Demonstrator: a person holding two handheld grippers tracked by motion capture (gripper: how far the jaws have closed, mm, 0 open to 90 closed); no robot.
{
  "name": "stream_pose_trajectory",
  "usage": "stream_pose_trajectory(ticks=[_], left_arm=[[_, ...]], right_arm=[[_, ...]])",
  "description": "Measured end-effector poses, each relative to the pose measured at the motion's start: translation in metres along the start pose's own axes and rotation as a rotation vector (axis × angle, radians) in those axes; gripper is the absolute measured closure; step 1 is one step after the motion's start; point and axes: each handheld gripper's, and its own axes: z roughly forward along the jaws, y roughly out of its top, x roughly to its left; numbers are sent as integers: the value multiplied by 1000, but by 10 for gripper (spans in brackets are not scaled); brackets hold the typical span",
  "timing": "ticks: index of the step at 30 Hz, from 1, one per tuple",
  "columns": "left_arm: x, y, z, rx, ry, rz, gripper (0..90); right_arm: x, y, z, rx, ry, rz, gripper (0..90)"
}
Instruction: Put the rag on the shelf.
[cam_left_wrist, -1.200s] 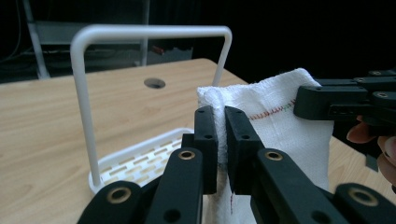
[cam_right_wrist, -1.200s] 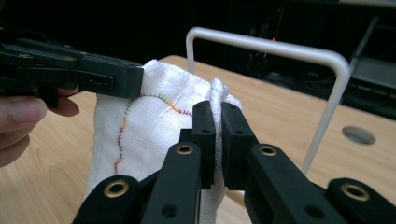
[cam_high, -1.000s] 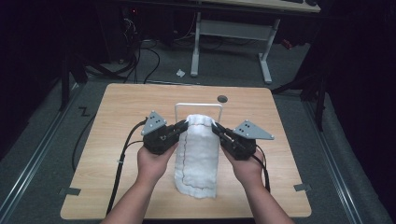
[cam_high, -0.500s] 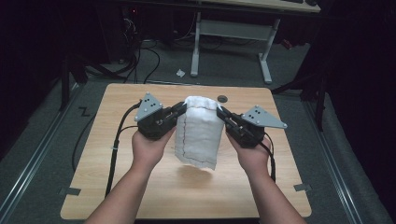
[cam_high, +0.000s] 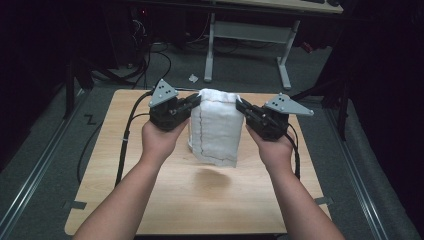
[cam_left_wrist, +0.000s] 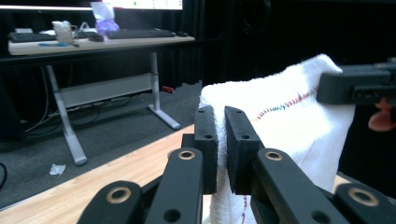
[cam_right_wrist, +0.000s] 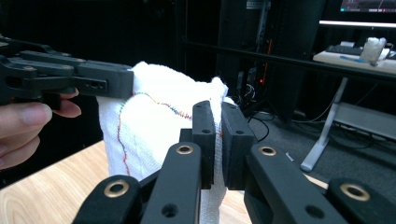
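Here a white towel (cam_high: 216, 127) hangs in the middle of the high view, up off the wooden table (cam_high: 150, 200). It makes a soft shadow on the wood below it.

The left gripper (cam_high: 192, 102) pinches the top left corner of the towel. In the left gripper view its jaws are squeezed almost together, with just a thin bit of cloth between them. The right gripper (cam_high: 244, 109) pinches the top right corner the same way, and in the right gripper view its jaws are also tight on the cloth.

The towel looks soft and light. It droops and folds under its own weight, so it will not keep a shape by itself. It is not slippery, and it looks fluffy, so the jaws can bite it well. It will not break if it drops.

The best places to hold it are the two top corners, close to the stitched edge (cam_right_wrist: 154, 100). Holding them apart should keep the towel flat and open.
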Motion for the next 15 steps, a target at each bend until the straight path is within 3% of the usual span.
stream_pose_trajectory(ticks=[15], left_arm=[[23, 17, 28, -2, 25, 2, 842]], right_arm=[[-29, 18, 34, 6, -18, 71, 861]])
